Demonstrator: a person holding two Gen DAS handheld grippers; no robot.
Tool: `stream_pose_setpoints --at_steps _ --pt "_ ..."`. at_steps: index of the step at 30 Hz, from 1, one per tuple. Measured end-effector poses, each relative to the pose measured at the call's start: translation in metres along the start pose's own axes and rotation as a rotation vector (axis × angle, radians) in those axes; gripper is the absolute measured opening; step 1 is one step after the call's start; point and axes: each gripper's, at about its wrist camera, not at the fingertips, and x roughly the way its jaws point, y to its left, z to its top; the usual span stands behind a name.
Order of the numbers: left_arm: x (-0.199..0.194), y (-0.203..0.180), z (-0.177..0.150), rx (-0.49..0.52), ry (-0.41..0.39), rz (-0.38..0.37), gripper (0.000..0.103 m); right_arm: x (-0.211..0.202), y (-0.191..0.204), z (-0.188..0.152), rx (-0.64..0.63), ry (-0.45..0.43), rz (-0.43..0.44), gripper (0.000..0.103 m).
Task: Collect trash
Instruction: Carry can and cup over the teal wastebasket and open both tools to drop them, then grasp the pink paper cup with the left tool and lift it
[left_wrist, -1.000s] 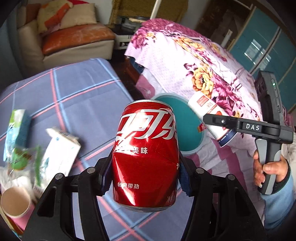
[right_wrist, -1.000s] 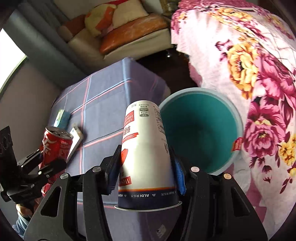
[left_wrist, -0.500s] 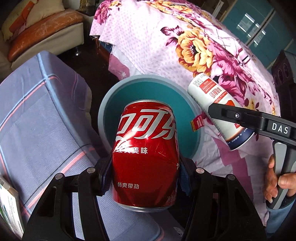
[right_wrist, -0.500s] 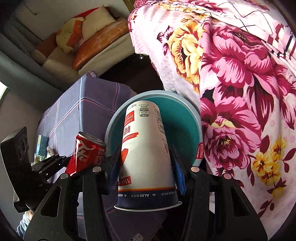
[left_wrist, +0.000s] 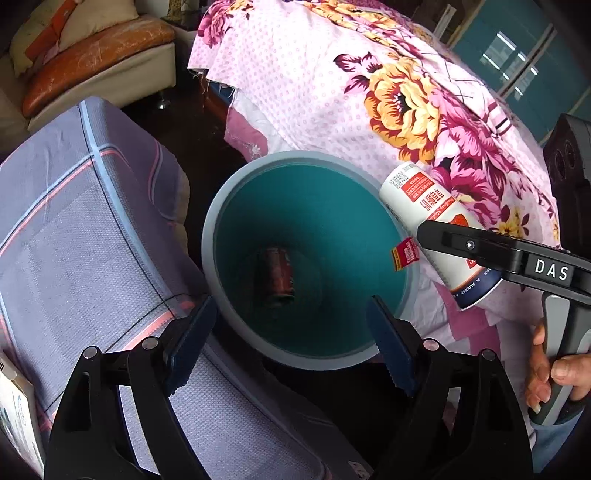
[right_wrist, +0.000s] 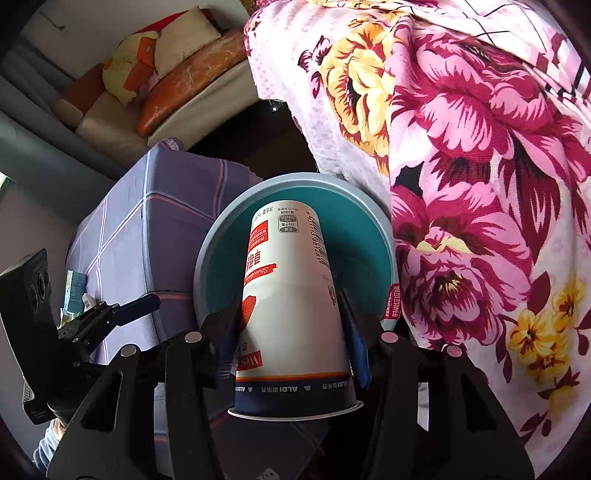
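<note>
A teal bin (left_wrist: 214, 258) with a grey rim stands on the floor between the table and the bed. A red cola can (left_wrist: 279, 275) lies on its bottom. My left gripper (left_wrist: 288, 325) hangs over the bin's near rim, its jaws opening with nothing between them. In the right wrist view my right gripper (right_wrist: 291, 314) is shut on a white paper cup (right_wrist: 291, 295), held bottom-up above the bin (right_wrist: 351, 254). From the left wrist the same cup (left_wrist: 436, 221) shows over the bin's right rim.
A table under a purple checked cloth (left_wrist: 74, 229) is left of the bin, with wrappers (right_wrist: 75, 288) on it. A bed with a pink floral cover (left_wrist: 369, 92) is to the right. A sofa with orange cushions (left_wrist: 92, 66) stands at the back.
My left gripper swung from the table to over the bin, then opened; the cola can dropped to the bin's bottom. My right gripper carried the cup over the bin.
</note>
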Motion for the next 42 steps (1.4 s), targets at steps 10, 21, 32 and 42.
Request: stream_pose_setpoints --at_steps 10,21,32,42 --pt "-0.033 0.014 -0.021 -0.031 -0.048 -0.001 0.091 0.009 0.005 -0.006 0.013 0.026 -0.034 0.069" --pt "-0.069 0.03 -0.048 -0.066 -0.085 0.01 0.094 -0.007 0.042 -0.023 -0.042 0.03 -0.071 0.08" --pt "-0.128 0.062 -0.098 -0.131 -0.161 0.034 0.094 -0.023 0.097 -0.052 -0.121 0.035 -0.08 0.081" --pt "-0.186 0.109 -0.16 -0.22 -0.232 0.102 0.094 -0.023 0.166 -0.085 -0.214 0.059 -0.041 0.081"
